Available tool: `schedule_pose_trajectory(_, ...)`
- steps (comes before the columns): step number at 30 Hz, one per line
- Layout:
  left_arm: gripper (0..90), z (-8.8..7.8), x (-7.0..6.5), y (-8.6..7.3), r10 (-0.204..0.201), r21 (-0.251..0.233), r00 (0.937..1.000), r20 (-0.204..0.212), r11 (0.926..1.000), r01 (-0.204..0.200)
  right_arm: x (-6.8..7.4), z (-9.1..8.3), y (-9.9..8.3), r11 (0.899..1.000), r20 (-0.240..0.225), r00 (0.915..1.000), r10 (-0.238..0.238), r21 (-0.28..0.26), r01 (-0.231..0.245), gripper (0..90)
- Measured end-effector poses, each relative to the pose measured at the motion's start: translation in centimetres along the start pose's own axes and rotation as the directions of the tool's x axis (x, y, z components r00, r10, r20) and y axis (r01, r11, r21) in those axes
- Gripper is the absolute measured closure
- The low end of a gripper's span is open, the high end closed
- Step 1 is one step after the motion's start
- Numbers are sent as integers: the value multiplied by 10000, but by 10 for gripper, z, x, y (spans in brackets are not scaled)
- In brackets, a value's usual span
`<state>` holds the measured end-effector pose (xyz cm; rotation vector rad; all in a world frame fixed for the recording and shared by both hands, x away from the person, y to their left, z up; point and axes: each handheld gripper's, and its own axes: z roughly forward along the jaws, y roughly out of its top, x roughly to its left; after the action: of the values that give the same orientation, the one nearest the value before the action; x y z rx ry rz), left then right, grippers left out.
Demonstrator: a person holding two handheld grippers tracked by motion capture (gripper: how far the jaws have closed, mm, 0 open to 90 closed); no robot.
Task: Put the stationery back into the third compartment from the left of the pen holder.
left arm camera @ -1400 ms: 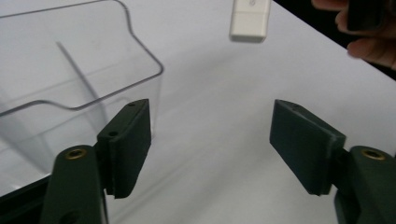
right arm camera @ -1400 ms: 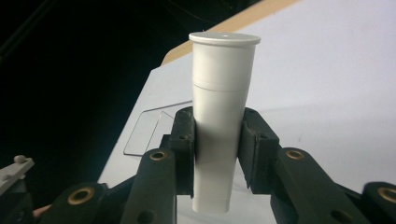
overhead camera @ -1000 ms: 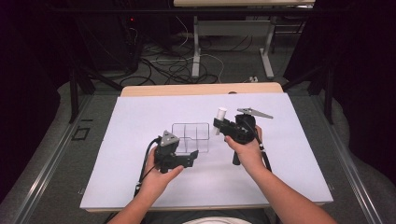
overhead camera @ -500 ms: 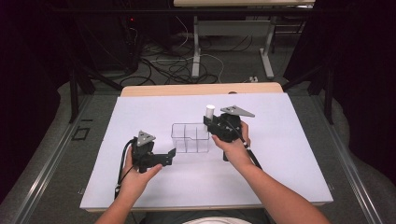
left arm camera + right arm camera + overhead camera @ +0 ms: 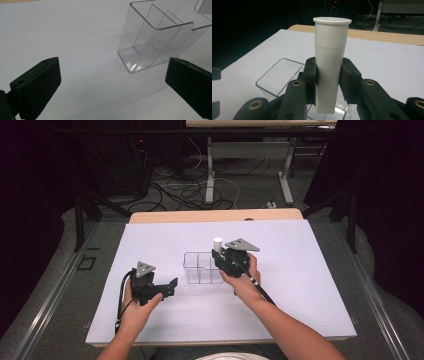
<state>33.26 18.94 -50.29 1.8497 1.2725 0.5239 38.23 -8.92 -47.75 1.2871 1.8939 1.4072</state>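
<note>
Pinching a white tube (image 5: pixel 331 65) upright over the clear bin (image 5: pixel 202 268), your right gripper (image 5: pixel 223 258) hovers; your left gripper (image 5: pixel 169 286) sits spread beside it.

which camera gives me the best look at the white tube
The right gripper view: the white tube stands upright and close, clamped between the right tongs above the clear box. The high view shows it small, its cap poking above the tongs.
</note>
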Motion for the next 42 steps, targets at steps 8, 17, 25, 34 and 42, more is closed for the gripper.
schedule_pose_trajectory(8, 2, 1, 4, -2, -154, -95, 9999, 2, 9998, 154, 4, 5, -9, 9990, -12, 9992, -396, 228, 396, 692)
schedule_pose_trajectory(17, 2, 3, 6, -4, -138, 5, 9999, -33, 9999, 138, 5, 7, -13, 9984, 71, 9986, -529, 205, 527, 692)
schedule_pose_trajectory(25, 2, 5, 7, -5, -151, 57, 9999, -33, 9999, 151, 4, 11, -14, 9976, 151, 9979, -626, 290, 621, 692)
schedule_pose_trajectory(34, 2, 7, 6, -6, -192, 131, 9998, 22, 9997, 191, 3, 15, -17, 9962, 282, 9969, -734, 488, 720, 691)
schedule_pose_trajectory(42, 2, 8, 8, -6, -235, 130, 9997, -2, 9996, 235, 1, 16, -18, 9955, 331, 9974, -636, 724, 611, 632)
